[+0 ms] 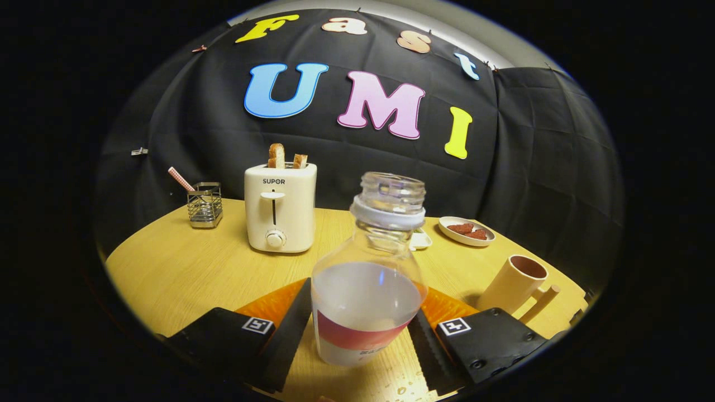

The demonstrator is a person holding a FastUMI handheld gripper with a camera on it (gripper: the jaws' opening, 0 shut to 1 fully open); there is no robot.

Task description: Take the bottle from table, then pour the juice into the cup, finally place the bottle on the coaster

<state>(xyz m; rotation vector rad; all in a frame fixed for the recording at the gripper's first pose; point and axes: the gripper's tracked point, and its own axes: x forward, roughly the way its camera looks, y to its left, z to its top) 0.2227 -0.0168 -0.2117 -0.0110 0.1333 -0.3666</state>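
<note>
Across lower frame: round wooden table. Centre-left, beyond fingers: toaster holding bread slices. Lower centre: clear bottle, uncapped, long axis near vertical, mouth up, leaning slightly right, part-filled with pale liquid. Bottom: gripper, fingers clamped against both bottle sides. Lower right: cup, tilted. Right of centre: small plate. Left: wire holder.

Bottle between fingers, cup right.
</note>
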